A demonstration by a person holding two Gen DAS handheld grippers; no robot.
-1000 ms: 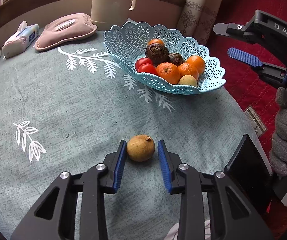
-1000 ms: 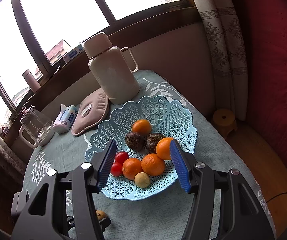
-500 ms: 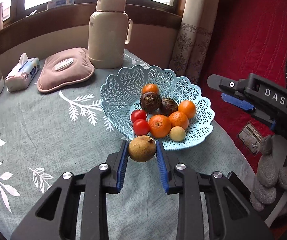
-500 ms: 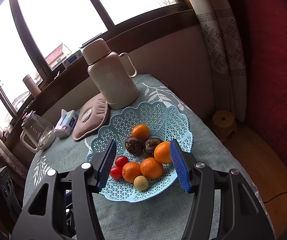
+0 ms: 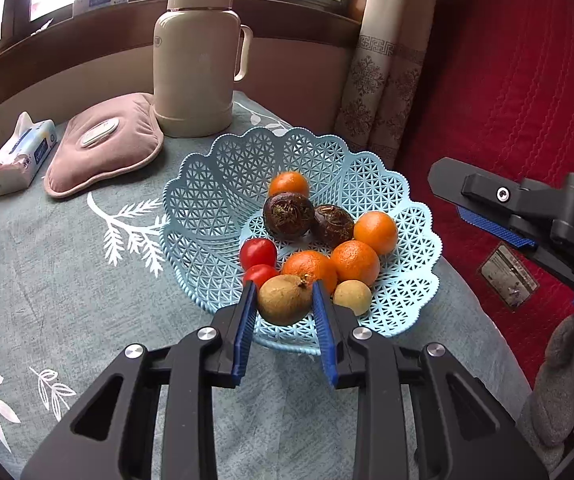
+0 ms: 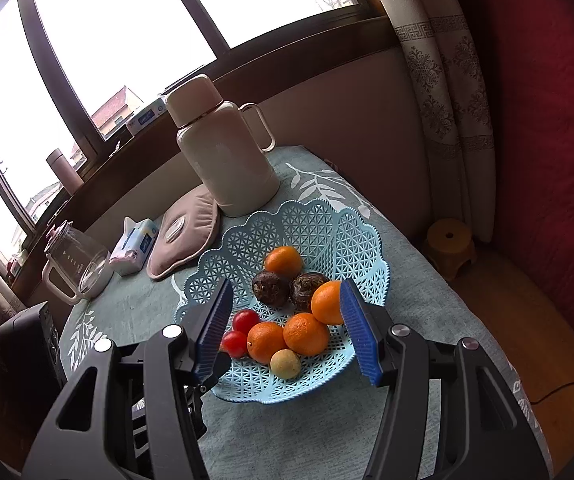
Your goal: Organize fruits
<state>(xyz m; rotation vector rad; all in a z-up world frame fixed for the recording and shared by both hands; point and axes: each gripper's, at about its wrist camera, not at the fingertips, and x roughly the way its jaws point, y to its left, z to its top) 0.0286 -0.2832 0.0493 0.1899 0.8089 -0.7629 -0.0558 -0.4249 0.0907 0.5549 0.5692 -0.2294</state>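
My left gripper is shut on a brown round fruit and holds it over the near rim of the light-blue lattice basket. The basket holds several oranges, two red tomatoes, two dark brown fruits and a small pale yellow fruit. My right gripper is open and empty, hovering above the basket; it also shows at the right of the left wrist view. The held fruit is hidden in the right wrist view.
A cream thermos jug, a pink pad and a tissue pack stand behind the basket. A glass jug is at the table's left. A red cover and a small stool lie to the right.
My left gripper closed on the brown fruit on the tablecloth, lifted it and carried it forward to the basket's near rim. The right gripper stayed open above the basket.
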